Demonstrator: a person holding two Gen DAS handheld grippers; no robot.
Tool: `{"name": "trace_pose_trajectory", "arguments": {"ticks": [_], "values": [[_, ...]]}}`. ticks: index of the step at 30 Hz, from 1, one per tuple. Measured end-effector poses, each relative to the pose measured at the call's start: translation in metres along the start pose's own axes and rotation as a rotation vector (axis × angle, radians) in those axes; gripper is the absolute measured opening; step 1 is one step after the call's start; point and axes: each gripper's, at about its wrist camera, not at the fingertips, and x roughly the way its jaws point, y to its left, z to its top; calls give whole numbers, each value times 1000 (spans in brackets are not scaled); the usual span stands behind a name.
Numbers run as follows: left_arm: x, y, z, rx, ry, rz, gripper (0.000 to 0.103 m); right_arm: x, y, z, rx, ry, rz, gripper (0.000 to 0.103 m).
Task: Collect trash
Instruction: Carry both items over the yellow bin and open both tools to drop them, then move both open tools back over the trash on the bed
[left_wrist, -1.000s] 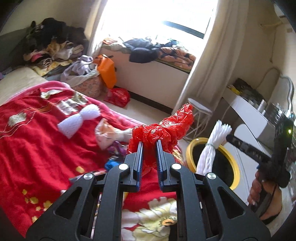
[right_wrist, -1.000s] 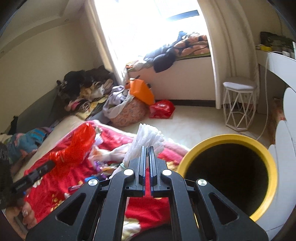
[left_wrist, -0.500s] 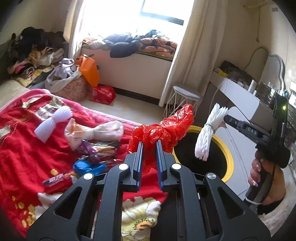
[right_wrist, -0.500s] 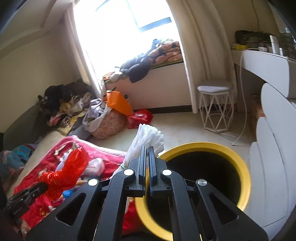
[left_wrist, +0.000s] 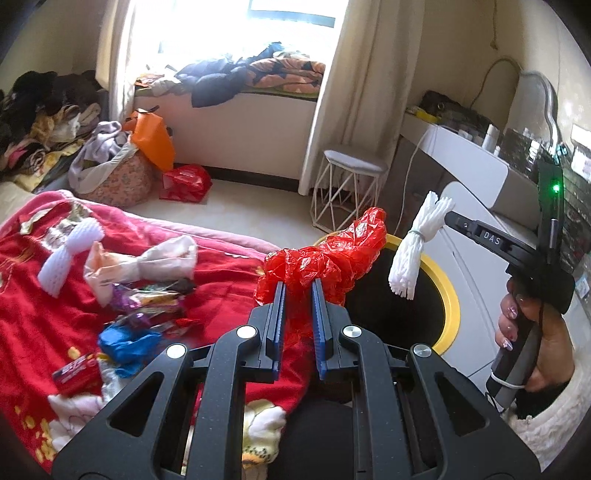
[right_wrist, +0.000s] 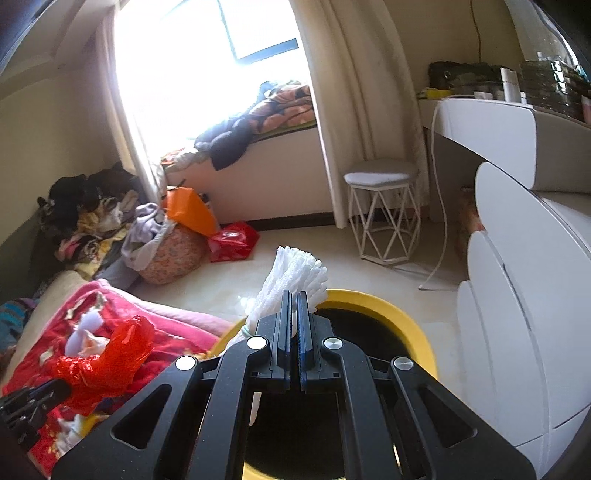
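My left gripper (left_wrist: 298, 286) is shut on a crumpled red plastic bag (left_wrist: 332, 258), held over the near rim of the yellow-rimmed trash bin (left_wrist: 448, 299). My right gripper (right_wrist: 293, 295) is shut on a white foam net sleeve (right_wrist: 295, 275), tied in the middle, which hangs above the bin's black opening (right_wrist: 413, 332). In the left wrist view the same foam sleeve (left_wrist: 413, 243) dangles from the right gripper (left_wrist: 448, 218), held by a hand (left_wrist: 517, 325). The red bag (right_wrist: 110, 354) also shows at the lower left of the right wrist view.
More trash lies on the red bedspread (left_wrist: 33, 317): a white foam net (left_wrist: 70, 243), a pale twisted bag (left_wrist: 147, 262), wrappers (left_wrist: 147, 299), a blue scrap (left_wrist: 125, 341). A white wire stool (left_wrist: 351, 192), a white cabinet (right_wrist: 517, 332) and a laundry basket (left_wrist: 118, 177) stand around the floor.
Both grippers have swung right from above the bed toward the bin, each still gripping its item. The foam sleeve now hangs over the bin's opening and the red bag over its rim.
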Motion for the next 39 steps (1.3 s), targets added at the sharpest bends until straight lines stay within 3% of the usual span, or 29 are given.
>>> {"name": "trace_pose_trajectory", "arguments": {"ticks": [11, 21, 22, 23, 24, 25, 27, 29, 39], "values": [[39, -30, 5, 42, 55, -9, 9, 18, -25, -8, 16, 52, -51, 3], [67, -36, 8, 22, 78, -15, 12, 35, -46, -14, 66, 121, -25, 5], [69, -37, 8, 15, 78, -16, 20, 38, -47, -15, 69, 135, -23, 11], [71, -36, 8, 6, 78, -22, 29, 39, -48, -16, 71, 145, -24, 23], [72, -35, 8, -6, 77, -27, 56, 40, -49, -17, 80, 149, -22, 30], [72, -34, 8, -21, 74, -37, 70, 40, -50, -17, 88, 149, -20, 41], [71, -30, 8, -42, 70, -49, 75, 40, -50, -18, 97, 149, -20, 45], [67, -28, 8, -54, 65, -44, 90, 39, -49, -17, 95, 143, -24, 50], [34, -11, 13, -84, -30, 2, 92, 23, -20, -10, 47, 81, 53, 62]]}}
